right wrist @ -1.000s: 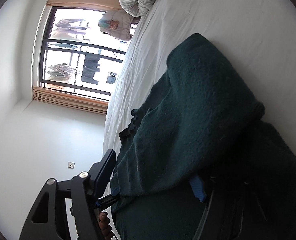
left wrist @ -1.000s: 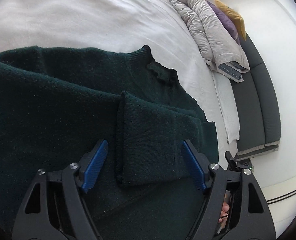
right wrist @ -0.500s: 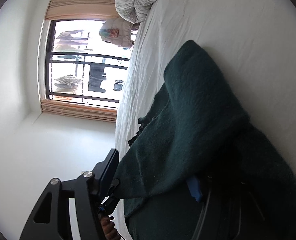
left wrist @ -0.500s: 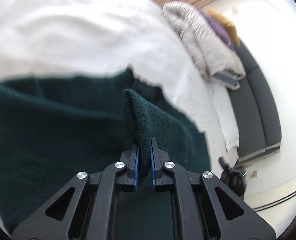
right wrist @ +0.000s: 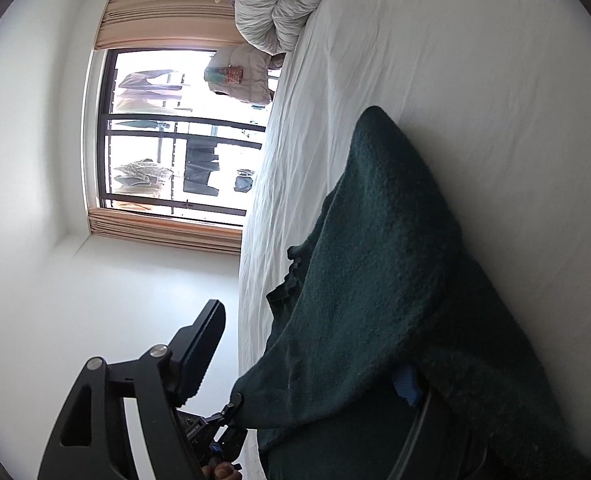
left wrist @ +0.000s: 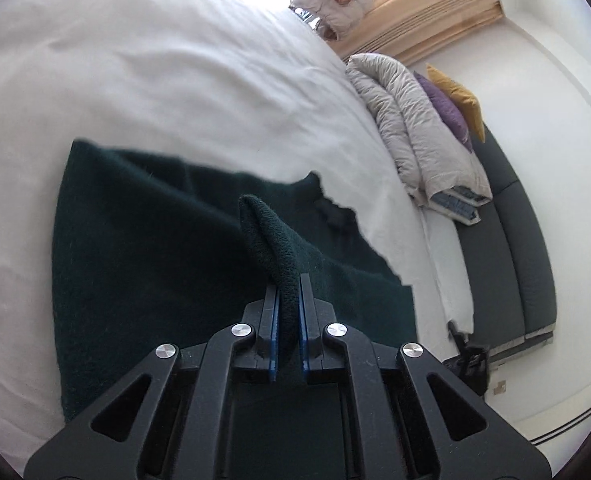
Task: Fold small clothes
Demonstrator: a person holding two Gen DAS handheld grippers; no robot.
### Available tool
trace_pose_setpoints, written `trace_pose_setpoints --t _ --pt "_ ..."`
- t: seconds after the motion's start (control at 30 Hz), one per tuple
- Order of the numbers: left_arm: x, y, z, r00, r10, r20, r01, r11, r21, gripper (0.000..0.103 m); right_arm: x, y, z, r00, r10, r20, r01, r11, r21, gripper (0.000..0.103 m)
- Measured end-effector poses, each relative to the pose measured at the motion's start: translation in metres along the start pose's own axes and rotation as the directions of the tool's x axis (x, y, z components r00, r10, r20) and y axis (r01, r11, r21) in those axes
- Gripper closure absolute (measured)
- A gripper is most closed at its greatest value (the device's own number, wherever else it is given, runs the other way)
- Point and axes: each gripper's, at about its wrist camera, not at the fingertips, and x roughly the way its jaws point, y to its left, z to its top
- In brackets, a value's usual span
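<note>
L gripper (left wrist: 288, 312) clamped on sweater (left wrist: 143, 248) sleeve; carry it left across body, low over bed (left wrist: 155, 60); R gripper (right wrist: 307, 356) wide, just been opening, knit draped over its right jaw, ungripped

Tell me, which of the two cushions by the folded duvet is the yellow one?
The mustard-yellow cushion is the outer one, against the white wall. The purple cushion sits between it and the folded grey duvet.
</note>
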Motion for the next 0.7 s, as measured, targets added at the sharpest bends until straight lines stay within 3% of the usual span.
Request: trace_pose_setpoints --t 0.17,0.33,0.7 --pt "0.024 0.014 -0.022 0.999 -0.001 -0.049 0.002 1.000 0.008 0.097 -0.012 -0.008 0.020 0.998 0.018 0.055 -0.020 0.999 0.028 0.026" --pt "0.038 0.020 -0.035 0.999 0.007 -0.049 -0.006 1.000 0.019 0.097 -0.006 -0.011 0.036 0.997 0.008 0.081 -0.011 0.999 0.042 0.026" --pt "0.028 0.004 -0.021 1.000 0.017 -0.013 -0.016 0.995 0.094 0.097 -0.003 -0.013 0.035 0.993 0.070 0.091 -0.072 0.997 0.015 0.027"
